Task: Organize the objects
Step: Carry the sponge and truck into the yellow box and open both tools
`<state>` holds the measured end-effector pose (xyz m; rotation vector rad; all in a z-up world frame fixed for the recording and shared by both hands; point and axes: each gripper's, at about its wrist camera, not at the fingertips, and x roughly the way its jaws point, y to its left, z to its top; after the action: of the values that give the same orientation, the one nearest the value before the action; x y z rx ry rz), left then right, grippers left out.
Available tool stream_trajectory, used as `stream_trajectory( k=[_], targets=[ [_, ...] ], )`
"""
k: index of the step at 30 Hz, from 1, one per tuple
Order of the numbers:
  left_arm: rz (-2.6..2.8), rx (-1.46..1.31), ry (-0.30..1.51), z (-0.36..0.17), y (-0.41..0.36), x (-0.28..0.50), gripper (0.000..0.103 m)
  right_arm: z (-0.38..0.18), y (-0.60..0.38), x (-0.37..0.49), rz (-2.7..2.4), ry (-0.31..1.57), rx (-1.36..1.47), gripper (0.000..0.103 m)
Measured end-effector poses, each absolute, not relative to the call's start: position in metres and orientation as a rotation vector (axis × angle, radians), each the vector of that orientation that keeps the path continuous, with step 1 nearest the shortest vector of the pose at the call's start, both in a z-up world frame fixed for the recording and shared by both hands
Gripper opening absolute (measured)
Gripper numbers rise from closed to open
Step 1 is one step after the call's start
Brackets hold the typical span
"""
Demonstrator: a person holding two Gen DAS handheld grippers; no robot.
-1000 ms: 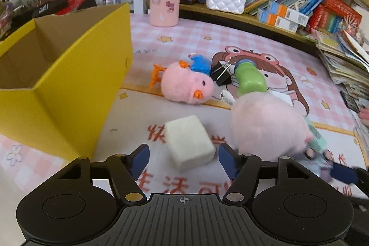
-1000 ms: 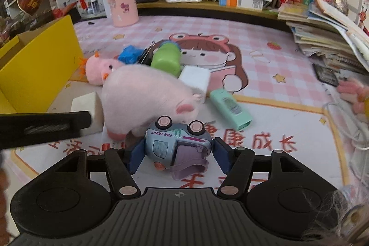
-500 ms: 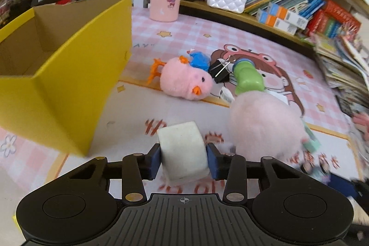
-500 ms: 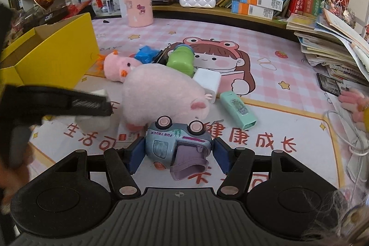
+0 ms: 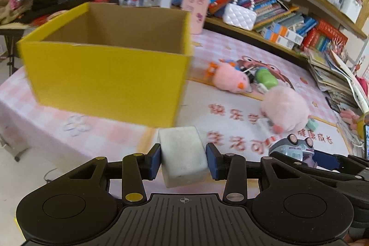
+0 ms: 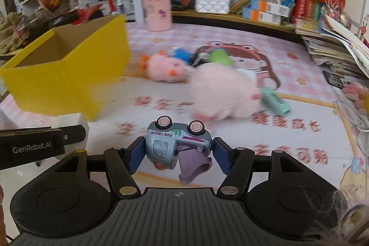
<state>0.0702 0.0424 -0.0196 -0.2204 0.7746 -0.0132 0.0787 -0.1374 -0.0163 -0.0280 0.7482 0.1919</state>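
Note:
My left gripper (image 5: 183, 159) is shut on a white foam block (image 5: 182, 155), held in the air in front of the open yellow cardboard box (image 5: 106, 75). My right gripper (image 6: 177, 152) is shut on a light blue toy truck (image 6: 177, 145) lying wheels-up between the pads, with its purple part hanging down. In the right wrist view the yellow box (image 6: 66, 75) stands to the left, and the white block (image 6: 71, 122) in the left gripper (image 6: 69, 134) shows at the left edge. The toy truck (image 5: 293, 146) also appears at the right of the left wrist view.
On the pink play mat lie a big pink plush (image 6: 223, 93), a small pink plush chick (image 6: 166, 69), a green bottle (image 6: 220, 57), a mint case (image 6: 275, 102) and a blue toy (image 6: 181, 53). A pink cup (image 6: 158, 7), white purse (image 6: 212, 1) and book shelves stand behind.
The left gripper closed on the white block, lifted it and swung left toward the yellow box. The right gripper, still holding the toy truck, also moved left and back from the plush.

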Motion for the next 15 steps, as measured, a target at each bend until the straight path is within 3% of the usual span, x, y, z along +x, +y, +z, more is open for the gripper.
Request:
stream_trajectory(
  k=[15],
  targets=[
    [-0.008, -0.202, 0.745, -0.016, 0.151, -0.004, 0.040, -0.019, -0.012, 0.008, 0.262, 0.724, -0.039, 0.060]
  ],
)
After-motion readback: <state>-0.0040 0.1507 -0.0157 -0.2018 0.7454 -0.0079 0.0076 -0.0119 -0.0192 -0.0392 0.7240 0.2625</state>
